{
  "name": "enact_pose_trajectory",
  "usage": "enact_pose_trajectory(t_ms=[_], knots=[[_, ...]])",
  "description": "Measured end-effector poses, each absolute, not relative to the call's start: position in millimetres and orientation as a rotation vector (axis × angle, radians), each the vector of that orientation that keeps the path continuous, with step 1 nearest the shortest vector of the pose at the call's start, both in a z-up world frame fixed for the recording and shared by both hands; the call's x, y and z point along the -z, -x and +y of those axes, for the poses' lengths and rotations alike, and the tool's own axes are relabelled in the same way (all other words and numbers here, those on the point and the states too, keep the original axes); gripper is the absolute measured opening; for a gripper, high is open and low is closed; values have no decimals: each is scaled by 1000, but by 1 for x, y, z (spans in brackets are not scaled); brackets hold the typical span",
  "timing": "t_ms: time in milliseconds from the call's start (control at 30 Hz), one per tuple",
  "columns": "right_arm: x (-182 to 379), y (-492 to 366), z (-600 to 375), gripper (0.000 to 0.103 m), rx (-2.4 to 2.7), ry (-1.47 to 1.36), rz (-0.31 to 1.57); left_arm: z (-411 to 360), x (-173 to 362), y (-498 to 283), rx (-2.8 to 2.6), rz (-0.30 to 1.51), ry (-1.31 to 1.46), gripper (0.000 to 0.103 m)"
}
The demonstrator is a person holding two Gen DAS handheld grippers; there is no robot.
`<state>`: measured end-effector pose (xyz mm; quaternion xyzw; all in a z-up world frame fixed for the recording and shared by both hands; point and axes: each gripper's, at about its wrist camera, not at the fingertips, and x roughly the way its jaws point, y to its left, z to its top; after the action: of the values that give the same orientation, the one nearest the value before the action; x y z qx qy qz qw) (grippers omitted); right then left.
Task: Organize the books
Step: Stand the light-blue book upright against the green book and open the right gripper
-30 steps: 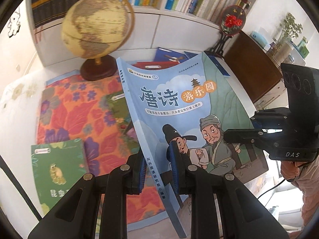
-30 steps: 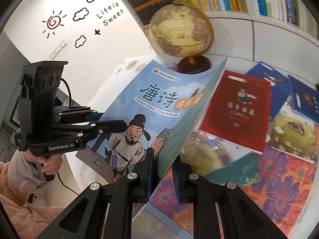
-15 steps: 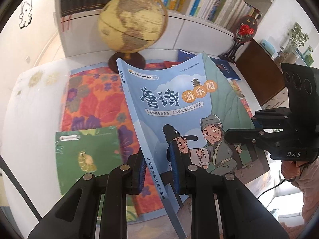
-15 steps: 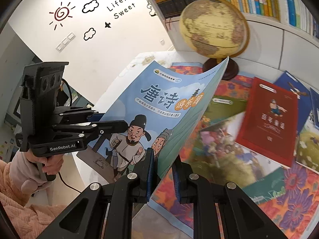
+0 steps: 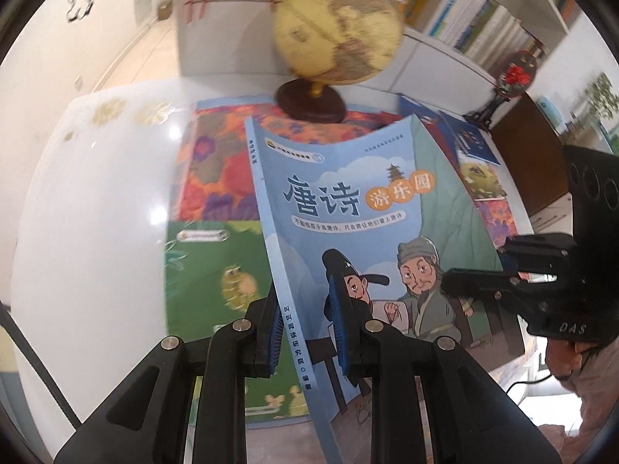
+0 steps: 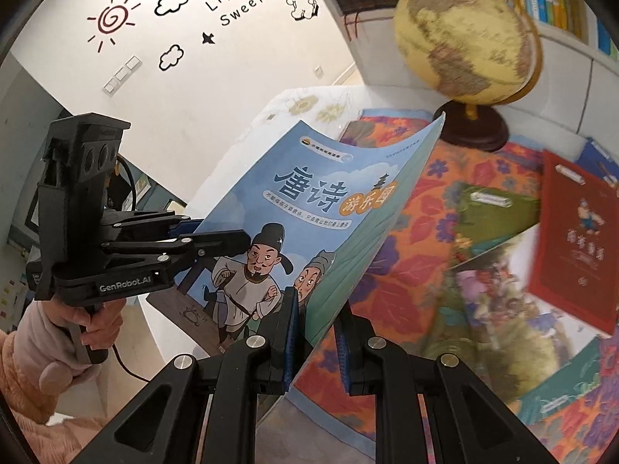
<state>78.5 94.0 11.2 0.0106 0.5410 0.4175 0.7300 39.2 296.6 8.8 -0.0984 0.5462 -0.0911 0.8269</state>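
Left tool [image 5: 305,321] and right tool [image 6: 315,332] both clamp the blue book [image 5: 348,208], lifted above the floral cloth [image 5: 216,162]

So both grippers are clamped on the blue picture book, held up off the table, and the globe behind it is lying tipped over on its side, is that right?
Not quite. The globe is not tipped over: it stands upright on its dark round base, as the right wrist view shows. The rest holds: the left gripper and the right gripper are both clamped on the blue picture book, held up off the table.
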Motion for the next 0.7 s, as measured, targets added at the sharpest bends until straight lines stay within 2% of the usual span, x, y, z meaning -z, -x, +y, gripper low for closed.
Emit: enact_pose_trajectory(t_ms=[700], knots=[[57, -64, 179, 17, -908, -26, 1354, 373, 61, -18, 109, 1287, 350, 19]])
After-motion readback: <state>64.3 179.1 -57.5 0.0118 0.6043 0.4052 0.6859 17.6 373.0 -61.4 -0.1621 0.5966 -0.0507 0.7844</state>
